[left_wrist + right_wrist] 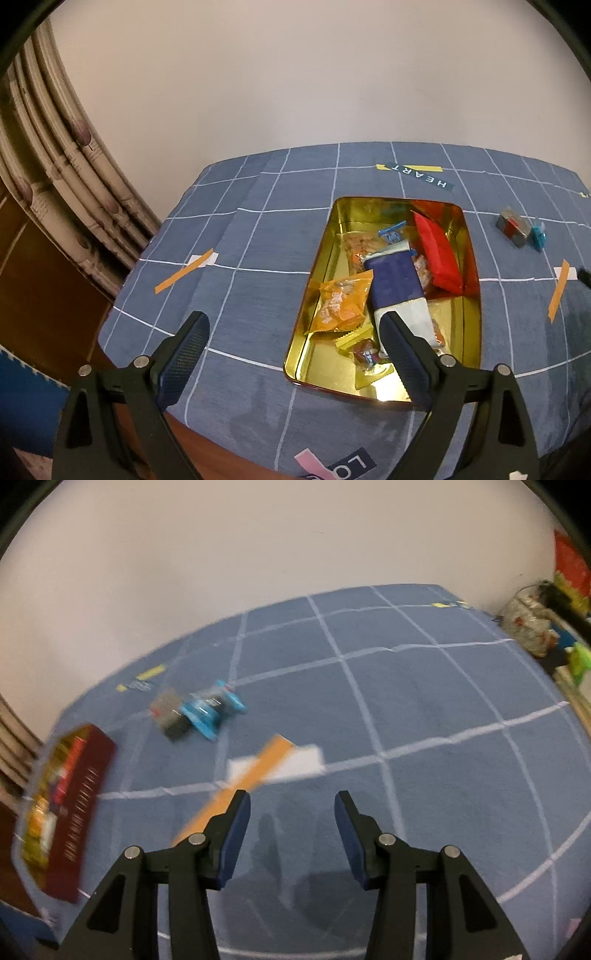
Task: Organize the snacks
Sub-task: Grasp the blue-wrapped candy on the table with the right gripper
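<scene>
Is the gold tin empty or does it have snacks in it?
Not empty. The gold tin holds a red packet, orange packet and more.

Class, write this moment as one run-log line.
left gripper: open, empty | right gripper: open, empty | tin: holds several snacks | grey snack, blue snack: on cloth

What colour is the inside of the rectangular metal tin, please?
Shiny gold inside the rectangular metal tin, clearest in the left wrist view.

Home: curtain [55, 155], tablecloth [258, 240]
</scene>
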Motion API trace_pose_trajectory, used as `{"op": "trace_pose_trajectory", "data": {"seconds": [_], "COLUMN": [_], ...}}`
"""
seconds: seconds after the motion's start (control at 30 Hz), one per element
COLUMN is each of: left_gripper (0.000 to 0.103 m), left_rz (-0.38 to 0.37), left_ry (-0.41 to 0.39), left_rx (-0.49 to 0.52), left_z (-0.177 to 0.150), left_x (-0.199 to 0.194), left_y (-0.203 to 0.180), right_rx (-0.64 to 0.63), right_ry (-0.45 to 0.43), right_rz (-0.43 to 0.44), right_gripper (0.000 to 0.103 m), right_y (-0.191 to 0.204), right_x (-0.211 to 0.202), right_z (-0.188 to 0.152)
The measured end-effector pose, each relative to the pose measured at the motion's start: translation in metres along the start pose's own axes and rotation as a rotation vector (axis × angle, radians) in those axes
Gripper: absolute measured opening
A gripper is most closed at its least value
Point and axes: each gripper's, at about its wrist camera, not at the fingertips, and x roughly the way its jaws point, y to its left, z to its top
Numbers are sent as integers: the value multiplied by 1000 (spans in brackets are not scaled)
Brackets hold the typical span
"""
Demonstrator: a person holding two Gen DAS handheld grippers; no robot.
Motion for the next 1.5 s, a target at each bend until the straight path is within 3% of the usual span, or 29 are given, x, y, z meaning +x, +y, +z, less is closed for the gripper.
{"op": "trace_pose_trajectory", "data": {"seconds": [0.17,0.43,0.6,0.73,0.8,0.97,1.07,1.23,1.37,1.5], "left_gripper": [93,93,93,93,93,93,93,93,93,93], "left_rz": [-4,-16,-23,-26,-24,-23,-33,-137,-286,-465], "left_ry": [12,48,53,55,56,36,-2,-7,30,116], "left_rx": [6,9,11,9,10,6,3,49,88,125], "left_z": [0,-1,-2,-3,-2,0,4,22,45,75], "left_x": [3,15,17,18,18,9,-6,-22,-32,-29], "left_y": [-4,-4,-3,-1,-1,0,0,-22,-60,-115], "right_rx": [61,241,295,260,196,124,42,-52,-105,-107], "right_ry": [26,44,66,102,90,97,87,47,18,-9], "right_rz": [88,139,55,-18,-56,25,4,-145,-275,-282], "right_gripper": [48,49,49,48,37,25,25,25,25,25], "right_y": [24,38,47,56,62,55,39,-21,-66,-86], "right_x": [28,66,82,98,101,91,67,16,-6,-13], "right_z": [30,62,74,72,72,70,56,30,18,16]}}
